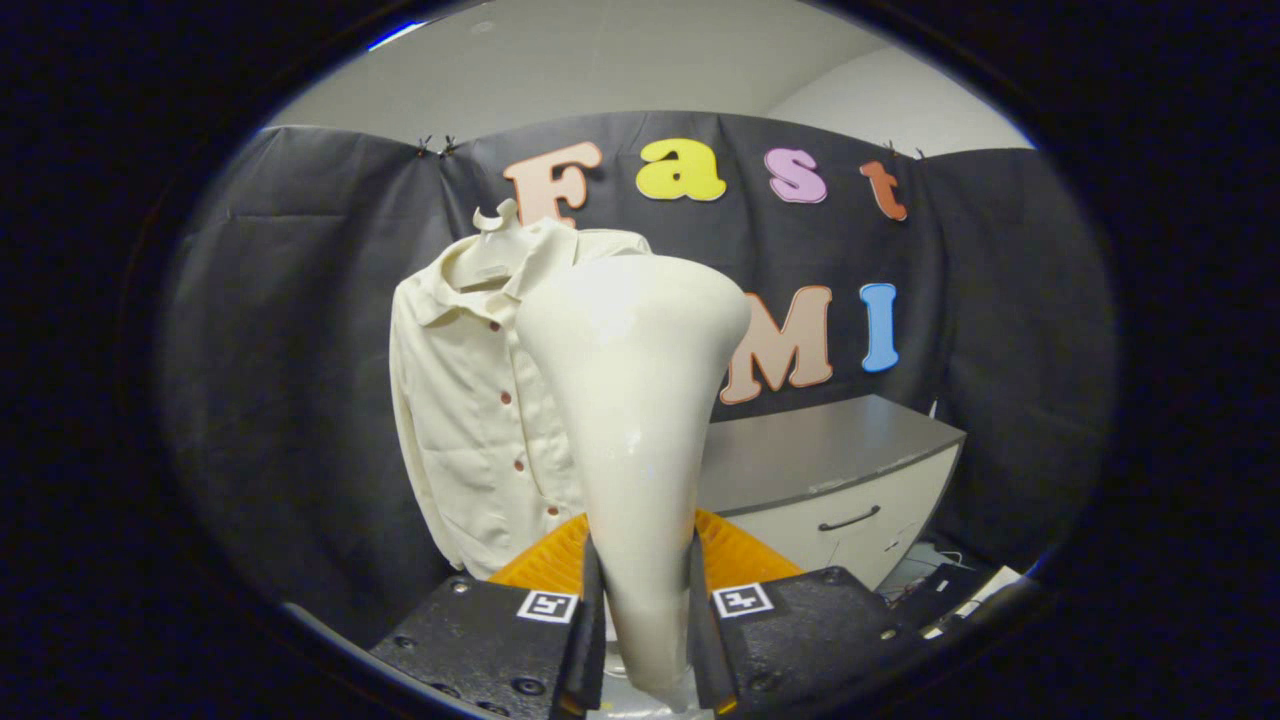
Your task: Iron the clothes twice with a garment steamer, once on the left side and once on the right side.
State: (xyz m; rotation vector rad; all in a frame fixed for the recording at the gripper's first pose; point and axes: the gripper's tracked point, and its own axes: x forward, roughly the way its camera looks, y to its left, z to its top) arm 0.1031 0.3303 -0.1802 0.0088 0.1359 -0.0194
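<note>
A cream garment steamer (pixel 632 400) stands upright between my fingers, its narrow handle pinched by both and its wide head flaring upward. My gripper (pixel 643 600) is shut on that handle. Beyond it a cream button-up shirt (pixel 470 400) hangs on a hanger (pixel 497 216) against the black cloth wall. The steamer head covers the shirt's right half from view and sits level with the chest and collar; I cannot tell whether it touches the fabric.
A grey-topped cabinet (pixel 830 450) with a white drawer and dark handle stands to the right of the shirt, beyond the fingers. Cables and papers (pixel 950 575) lie low beside the cabinet.
</note>
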